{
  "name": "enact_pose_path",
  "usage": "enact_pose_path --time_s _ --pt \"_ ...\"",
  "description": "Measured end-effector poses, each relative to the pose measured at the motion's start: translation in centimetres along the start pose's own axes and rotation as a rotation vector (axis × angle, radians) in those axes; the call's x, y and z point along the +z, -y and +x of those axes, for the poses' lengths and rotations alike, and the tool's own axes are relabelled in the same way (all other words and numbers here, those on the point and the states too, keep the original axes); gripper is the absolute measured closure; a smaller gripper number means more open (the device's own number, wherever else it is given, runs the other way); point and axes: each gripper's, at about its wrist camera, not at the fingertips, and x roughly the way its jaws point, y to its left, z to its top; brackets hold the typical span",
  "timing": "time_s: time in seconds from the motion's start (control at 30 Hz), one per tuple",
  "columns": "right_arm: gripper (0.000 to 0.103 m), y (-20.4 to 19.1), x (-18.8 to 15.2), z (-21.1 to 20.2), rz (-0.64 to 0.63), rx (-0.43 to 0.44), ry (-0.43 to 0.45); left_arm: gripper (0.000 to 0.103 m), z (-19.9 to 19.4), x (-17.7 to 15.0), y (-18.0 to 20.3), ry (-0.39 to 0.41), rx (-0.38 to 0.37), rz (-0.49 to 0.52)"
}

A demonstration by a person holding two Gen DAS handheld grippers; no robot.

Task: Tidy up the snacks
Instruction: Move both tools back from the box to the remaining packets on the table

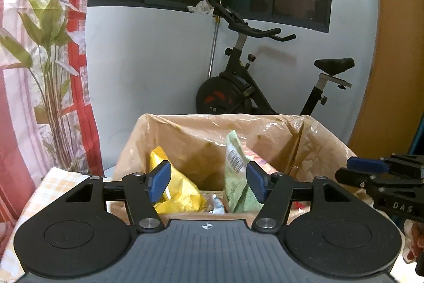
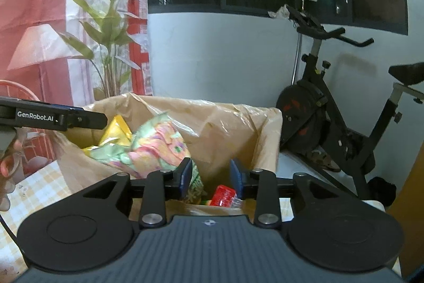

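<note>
Two hand-held grippers hover at the near rim of a cardboard box lined with crinkled tan plastic [image 1: 312,139], which stands on a counter covered in yellow-checked cloth [image 1: 57,183]. The left hand-held gripper [image 1: 208,183] is released, its blue pads wide apart and empty. The right hand-held gripper [image 2: 211,178] is also released, gripping nothing. Inside the box lie a yellow snack bag [image 1: 182,192], a pale green snack packet [image 1: 237,184] and a small red wrapper [image 2: 222,195]. A black exercise bike [image 1: 254,86] stands behind.

"GenRobot.AI" on left tongs [image 2: 87,120]; "DAS" on right tongs [image 1: 355,171]
</note>
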Motion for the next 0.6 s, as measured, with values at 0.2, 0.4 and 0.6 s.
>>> enact_pose_path --time_s 0.2,0.4,0.6 --pt "0.068 -1.6 0.1 -1.9 0.002 0.031 0.039 0.037 -3.1 -0.9 -1.5 0.016 -0.014 -0.012" --pt "0.068 -3.9 -0.8 -3.7 -0.011 0.062 0.078 0.037 -6.5 -3.1 -3.4 0.032 -0.02 -0.055" --pt "0.068 -5.5 -3.1 -4.9 0.01 0.099 0.097 0.037 -8.2 -7.0 -5.0 0.001 -0.007 -0.083"
